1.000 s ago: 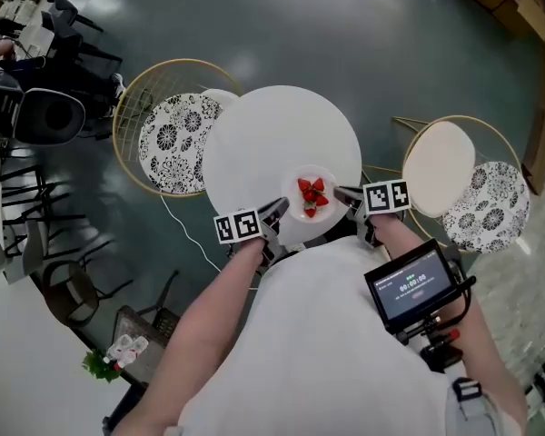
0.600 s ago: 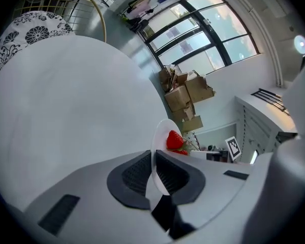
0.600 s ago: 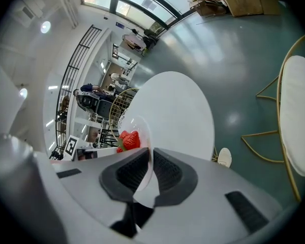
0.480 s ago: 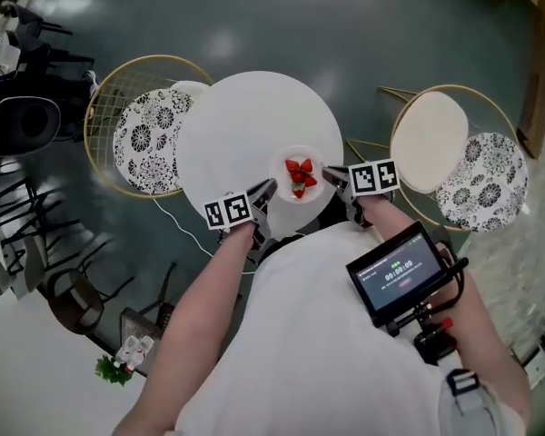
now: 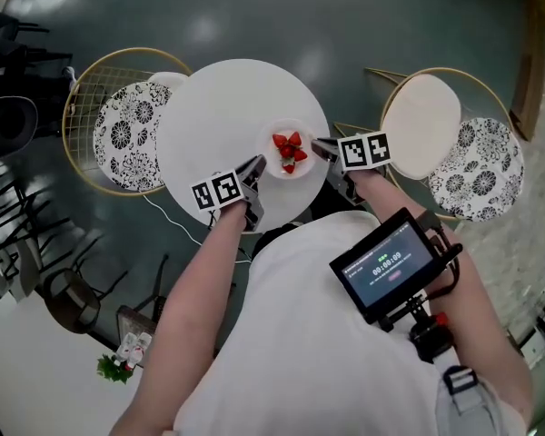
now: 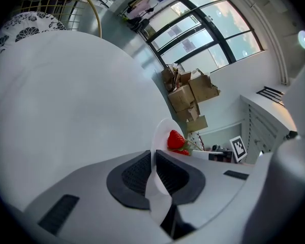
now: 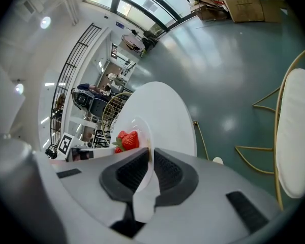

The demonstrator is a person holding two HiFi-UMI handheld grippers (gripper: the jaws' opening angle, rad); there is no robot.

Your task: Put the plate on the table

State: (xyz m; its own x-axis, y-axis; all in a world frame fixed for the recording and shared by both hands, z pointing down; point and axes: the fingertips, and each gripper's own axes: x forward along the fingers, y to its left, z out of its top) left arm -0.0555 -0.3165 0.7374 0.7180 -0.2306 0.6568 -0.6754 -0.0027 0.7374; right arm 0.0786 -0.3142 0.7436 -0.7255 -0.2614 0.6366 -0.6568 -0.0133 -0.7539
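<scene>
A small white plate [image 5: 271, 158] with red strawberries [image 5: 288, 149] hangs over the near right part of the round white table [image 5: 209, 125]. My left gripper [image 5: 253, 166] is shut on the plate's left rim and my right gripper [image 5: 318, 147] is shut on its right rim. In the left gripper view the rim [image 6: 157, 136] runs between the dark pads [image 6: 137, 174], with a strawberry [image 6: 176, 140] beyond. In the right gripper view the plate [image 7: 142, 128] is pinched the same way, strawberries [image 7: 127, 141] on it. Whether the plate touches the tabletop I cannot tell.
A gold wire chair with a black-and-white patterned cushion [image 5: 118, 133] stands left of the table. A second chair with a cream seat [image 5: 421, 123] and a patterned cushion [image 5: 481, 180] stands at the right. A handheld screen [image 5: 383, 263] hangs near my right arm. Dark teal floor lies around.
Both grippers have carried the plate up and left in the head view, further in over the tabletop. Their grip on the rim is unchanged.
</scene>
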